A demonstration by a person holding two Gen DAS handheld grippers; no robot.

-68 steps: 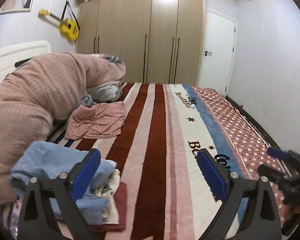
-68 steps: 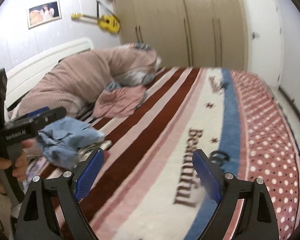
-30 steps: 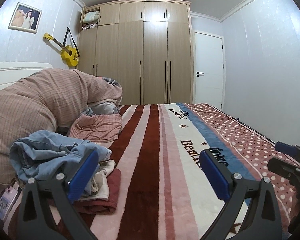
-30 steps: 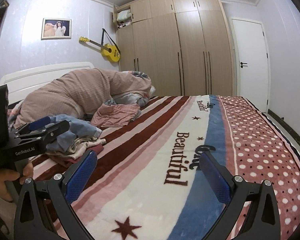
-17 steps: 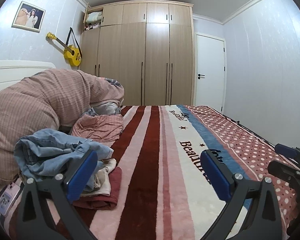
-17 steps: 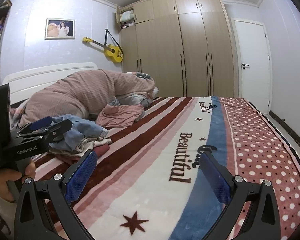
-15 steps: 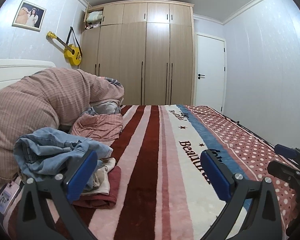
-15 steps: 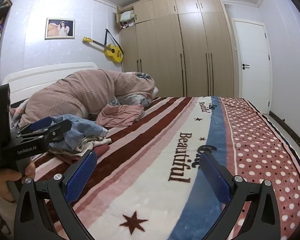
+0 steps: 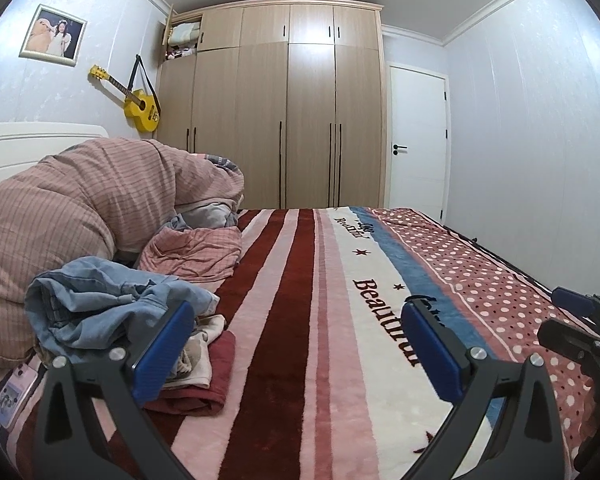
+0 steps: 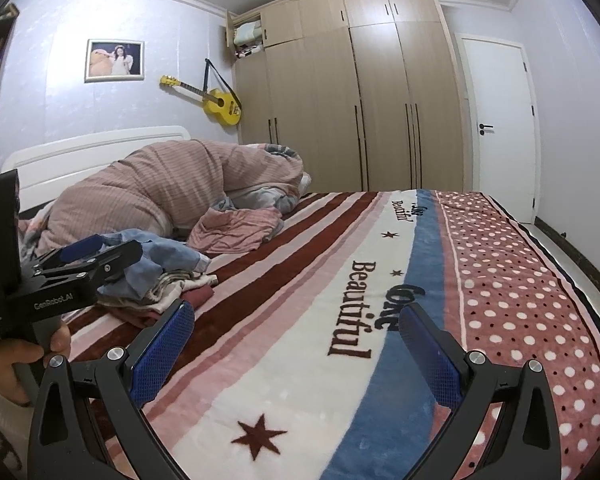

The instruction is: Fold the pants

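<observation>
Left gripper (image 9: 300, 344) gapes beside crumpled, seemingly denim pants (image 9: 100, 304).

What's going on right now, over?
Both hand-held grippers open, empty. Blue jeans crumpled atop clothes pile, untouched. Blanket ahead.

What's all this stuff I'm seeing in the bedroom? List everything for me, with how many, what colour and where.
Jeans: one, light blue, crumpled on top of the clothes pile at the bed's left side.
Folded clothes: a few, cream and dark red, under the jeans.
Blanket: one, striped and dotted, covering the bed.
Duvet: one, pink striped, heaped by the headboard.
Pink garment: one, crumpled beside the duvet.
Guitar: one, yellow, on the wall.
Framed photo: one, on the wall.
Wardrobe: one, light wood, far wall.
Door: one, white, shut.
Left gripper: blue pads, open.
Right gripper: blue pads, open.
</observation>
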